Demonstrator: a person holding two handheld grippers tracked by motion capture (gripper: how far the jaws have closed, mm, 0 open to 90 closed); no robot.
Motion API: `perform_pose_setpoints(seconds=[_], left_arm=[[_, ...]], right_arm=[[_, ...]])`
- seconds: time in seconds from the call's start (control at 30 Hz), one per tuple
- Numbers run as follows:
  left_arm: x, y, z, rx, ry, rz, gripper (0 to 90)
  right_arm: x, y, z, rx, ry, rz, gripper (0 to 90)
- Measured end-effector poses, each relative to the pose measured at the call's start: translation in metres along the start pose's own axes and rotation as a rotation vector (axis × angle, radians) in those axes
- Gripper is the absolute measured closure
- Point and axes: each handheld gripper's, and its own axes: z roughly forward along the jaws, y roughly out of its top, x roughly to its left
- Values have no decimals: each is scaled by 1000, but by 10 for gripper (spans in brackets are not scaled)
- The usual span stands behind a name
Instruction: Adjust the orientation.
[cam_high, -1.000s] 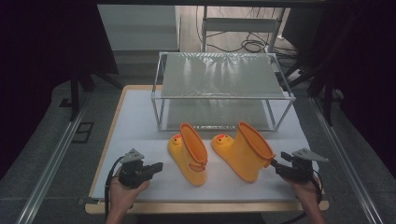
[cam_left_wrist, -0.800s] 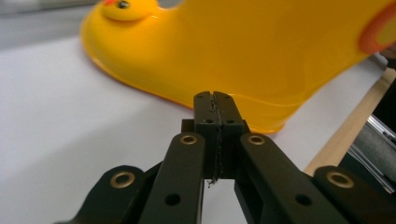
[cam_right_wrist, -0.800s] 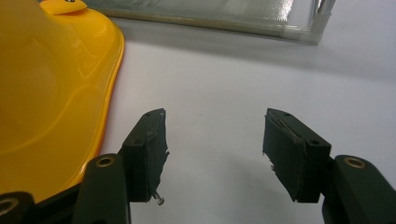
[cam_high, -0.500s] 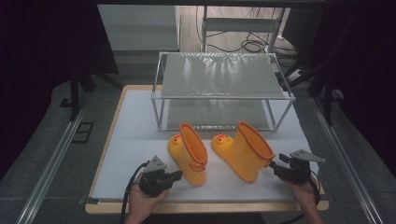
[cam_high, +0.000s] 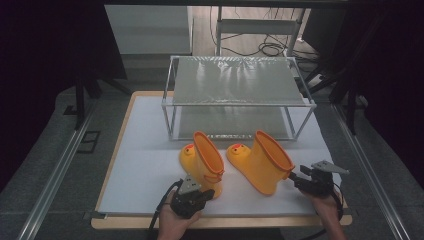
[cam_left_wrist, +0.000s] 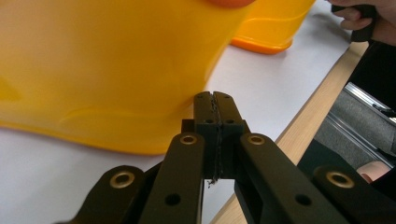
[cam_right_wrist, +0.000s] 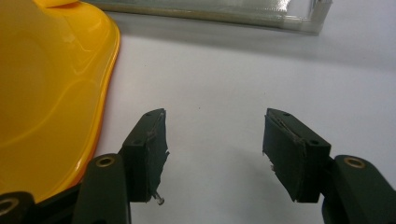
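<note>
Since a second ago the left gripper (cam_high: 207, 192) has travelled from the left part of the white mat (cam_high: 145, 165) in toward the middle, and its tips now sit right at the heel of the left boot (cam_high: 202, 162); the right gripper (cam_high: 295, 179) has stayed where it was beside the right boot (cam_high: 260, 162), and neither boot has shifted.

From the left in the high view: the white mat lies on a wooden board (cam_high: 117, 137); the left hand (cam_high: 172, 225) comes in from the bottom edge holding the left gripper, its cable looping down beside the wrist; in the left gripper view the two black jaws are pressed flat together with nothing between them, their tips (cam_left_wrist: 214, 100) just short of the yellow wall of the left boot (cam_left_wrist: 107, 70), and I cannot tell whether they touch it.

Both boots are yellow with orange-rimmed openings and small duck faces on the toes; they stand upright side by side near the front of the mat, toes toward the far left; behind them stands a metal-framed rack (cam_high: 240, 80) with a grey mesh top.

Further right, the right gripper, held in the right hand (cam_high: 327, 205), points at the heel of the right boot; in the right gripper view its jaws stand wide apart over bare mat (cam_right_wrist: 215, 135), empty, with the yellow boot (cam_right_wrist: 51, 102) just beside the left-hand jaw and the foot of the rack (cam_right_wrist: 210, 11) across the top.
</note>
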Motion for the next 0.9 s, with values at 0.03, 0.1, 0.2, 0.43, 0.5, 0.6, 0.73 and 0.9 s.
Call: perform_pose_setpoints(seconds=[0.03, 0.1, 0.2, 0.43, 0.5, 0.6, 0.73, 0.9], left_arm=[[-2, 0, 1, 1, -5, 5, 900], [-5, 1, 1, -2, -9, 7, 900], [-15, 1, 8, -6, -4, 29, 900], [-31, 6, 40, -53, 122, 82, 900], [-31, 7, 42, -59, 138, 91, 900], [-28, 8, 41, -79, 169, 88, 900], [-23, 4, 35, -80, 153, 70, 900], [-19, -1, 26, -76, 140, 50, 900]], right_arm=[[0, 0, 0, 1, 0, 1, 394], [-1, -1, 0, 1, -2, 1, 394], [-3, -1, -1, -2, -9, 11, 394], [-3, -1, -1, -2, -14, 19, 394], [-3, -1, -1, -1, -14, 16, 394], [-3, -2, 0, 2, -18, 18, 394], [-4, -3, -1, 3, -24, 20, 393], [-3, -3, -1, 1, -24, 19, 393]])
